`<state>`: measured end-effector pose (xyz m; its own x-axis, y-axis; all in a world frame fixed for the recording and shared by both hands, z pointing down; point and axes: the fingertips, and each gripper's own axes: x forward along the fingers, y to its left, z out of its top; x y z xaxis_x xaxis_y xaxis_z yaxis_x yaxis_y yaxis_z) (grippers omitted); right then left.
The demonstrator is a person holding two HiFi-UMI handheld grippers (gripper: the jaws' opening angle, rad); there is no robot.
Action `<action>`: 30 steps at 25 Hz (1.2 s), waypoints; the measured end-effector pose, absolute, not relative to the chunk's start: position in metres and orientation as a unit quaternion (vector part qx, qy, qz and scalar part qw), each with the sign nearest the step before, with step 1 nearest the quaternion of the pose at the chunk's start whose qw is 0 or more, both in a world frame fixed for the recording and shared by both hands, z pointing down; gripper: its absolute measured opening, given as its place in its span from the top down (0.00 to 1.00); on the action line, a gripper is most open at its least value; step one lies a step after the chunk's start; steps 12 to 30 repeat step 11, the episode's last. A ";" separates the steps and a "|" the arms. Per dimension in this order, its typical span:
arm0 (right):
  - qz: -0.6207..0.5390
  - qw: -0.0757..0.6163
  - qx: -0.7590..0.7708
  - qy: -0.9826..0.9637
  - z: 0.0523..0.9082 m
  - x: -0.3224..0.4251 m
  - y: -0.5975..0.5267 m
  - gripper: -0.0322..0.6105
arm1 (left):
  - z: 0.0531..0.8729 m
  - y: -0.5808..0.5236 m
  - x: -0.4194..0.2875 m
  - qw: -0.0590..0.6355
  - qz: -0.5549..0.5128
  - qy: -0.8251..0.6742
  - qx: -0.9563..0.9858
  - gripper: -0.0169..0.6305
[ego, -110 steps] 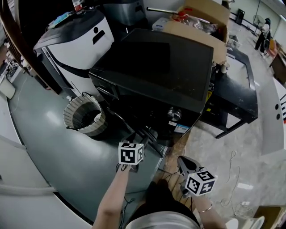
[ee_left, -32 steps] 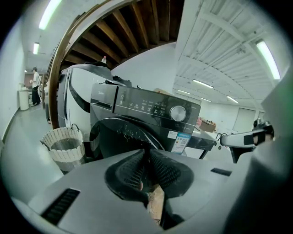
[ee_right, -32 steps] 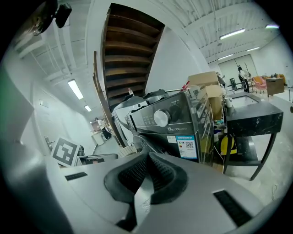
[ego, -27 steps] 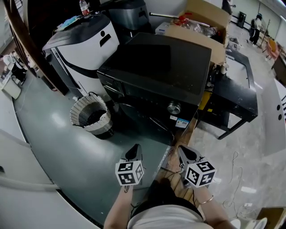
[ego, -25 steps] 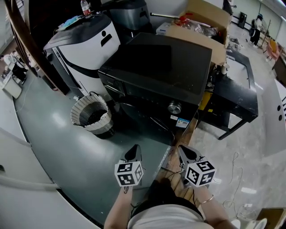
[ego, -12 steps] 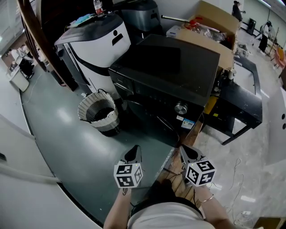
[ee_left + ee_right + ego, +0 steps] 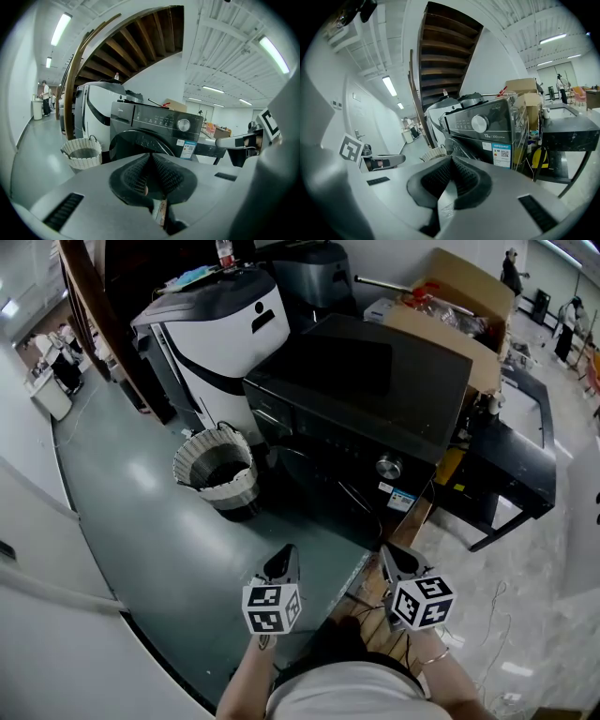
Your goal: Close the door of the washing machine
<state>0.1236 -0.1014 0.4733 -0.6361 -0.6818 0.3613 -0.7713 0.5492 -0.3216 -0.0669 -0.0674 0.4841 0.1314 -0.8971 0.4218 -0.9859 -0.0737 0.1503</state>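
The black front-loading washing machine [image 7: 366, 399] stands ahead of me. Its round door [image 7: 323, 488] lies flat against the front, below the silver knob [image 7: 388, 466]. In the left gripper view the door [image 7: 138, 140] also looks shut against the machine. My left gripper [image 7: 281, 562] hangs in the air, well short of the door, with its jaws shut and nothing between them. My right gripper [image 7: 393, 557] is beside it at the same distance, also shut and empty. Neither touches the machine [image 7: 487, 124].
A white woven basket [image 7: 217, 470] sits on the grey floor left of the machine, with a white and black appliance [image 7: 220, 334] behind it. A cardboard box [image 7: 450, 306] and a black table [image 7: 520, 456] are to the right. People stand far off.
Several seconds ago the door stood ajar with my left gripper at it; now it is shut against the machine. Both grippers have drawn back, and the left rose slightly.
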 end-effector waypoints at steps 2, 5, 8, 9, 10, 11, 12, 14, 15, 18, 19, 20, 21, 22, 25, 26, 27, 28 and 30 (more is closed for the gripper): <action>0.230 0.098 0.413 -0.876 0.473 0.122 -0.099 0.94 | 0.483 -0.065 -0.067 0.198 0.112 -0.651 0.724 0.92; 0.228 0.101 0.409 -0.878 0.472 0.121 -0.097 0.94 | 0.481 -0.061 -0.067 0.195 0.116 -0.652 0.723 0.92; 0.227 0.102 0.406 -0.879 0.472 0.119 -0.094 0.94 | 0.480 -0.060 -0.067 0.191 0.117 -0.654 0.722 0.92; 0.227 0.103 0.404 -0.880 0.472 0.119 -0.093 0.94 | 0.479 -0.060 -0.067 0.191 0.118 -0.655 0.722 0.92; 0.227 0.103 0.403 -0.880 0.473 0.119 -0.093 0.94 | 0.480 -0.059 -0.067 0.190 0.118 -0.655 0.722 0.92; 0.227 0.103 0.402 -0.881 0.473 0.118 -0.092 0.94 | 0.480 -0.059 -0.067 0.190 0.119 -0.655 0.721 0.92; 0.227 0.103 0.402 -0.881 0.473 0.118 -0.092 0.94 | 0.480 -0.059 -0.067 0.190 0.119 -0.655 0.721 0.92; 0.227 0.103 0.402 -0.881 0.473 0.118 -0.092 0.94 | 0.480 -0.059 -0.067 0.190 0.119 -0.655 0.721 0.92; 0.227 0.103 0.402 -0.881 0.473 0.118 -0.092 0.94 | 0.480 -0.059 -0.067 0.190 0.119 -0.655 0.721 0.92; 0.227 0.103 0.402 -0.881 0.473 0.118 -0.092 0.94 | 0.480 -0.059 -0.067 0.190 0.119 -0.655 0.721 0.92; 0.227 0.103 0.402 -0.881 0.473 0.118 -0.092 0.94 | 0.480 -0.059 -0.067 0.190 0.119 -0.655 0.721 0.92; 0.227 0.103 0.402 -0.881 0.473 0.118 -0.092 0.94 | 0.480 -0.059 -0.067 0.190 0.119 -0.655 0.721 0.92; 0.227 0.103 0.402 -0.881 0.473 0.118 -0.092 0.94 | 0.480 -0.059 -0.067 0.190 0.119 -0.655 0.721 0.92; 0.227 0.103 0.402 -0.881 0.473 0.118 -0.092 0.94 | 0.480 -0.059 -0.067 0.190 0.119 -0.655 0.721 0.92; 0.227 0.103 0.402 -0.881 0.473 0.118 -0.092 0.94 | 0.480 -0.059 -0.067 0.190 0.119 -0.655 0.721 0.92; 0.227 0.103 0.402 -0.881 0.473 0.118 -0.092 0.94 | 0.480 -0.059 -0.067 0.190 0.119 -0.655 0.721 0.92; 0.227 0.103 0.402 -0.881 0.473 0.118 -0.092 0.94 | 0.480 -0.059 -0.067 0.190 0.119 -0.655 0.721 0.92; 0.227 0.103 0.402 -0.881 0.473 0.118 -0.092 0.94 | 0.480 -0.059 -0.067 0.190 0.119 -0.655 0.721 0.92; 0.227 0.103 0.402 -0.881 0.473 0.118 -0.092 0.94 | 0.480 -0.059 -0.067 0.190 0.119 -0.655 0.721 0.92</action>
